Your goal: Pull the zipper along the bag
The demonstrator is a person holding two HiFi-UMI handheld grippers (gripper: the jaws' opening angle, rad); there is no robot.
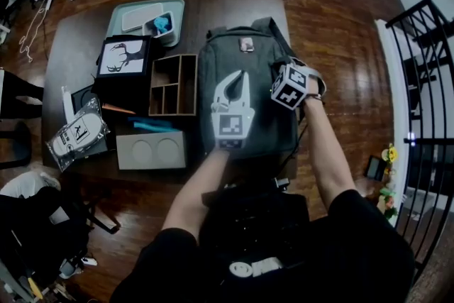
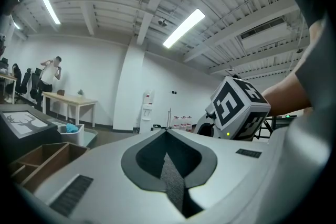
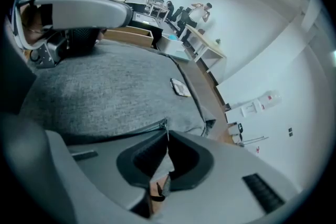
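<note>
- Backpack first: the grey fabric backpack (image 1: 264,64) lies flat on the dark desk (image 1: 78,32). Its long axis runs away from us, with the top end farthest away.
- Our left hand-held gripper (image 1: 240,78) lies along that axis on the bag's front panel and points away from us. Its jaws are together with a strip of grey cloth between them, so we judge it is pinching the bag to steady it.
- Our right hand-held gripper (image 3: 166,126) sits at the bag's right edge, angled steeply down. It is all but closed, and the dark zipper line (image 3: 123,134) ends right at its tips. We judge it has the slider in its grip, though the pull itself is mostly hidden.
- The relation that matters: the zipper lies along the bag's right side, directly at the right hand-held gripper and well apart from the left one. So the right hand is the one placed to pull.
- The track follows the bag's long edge, so we expect the pull to go along that edge while the left hand braces the panel.
</note>
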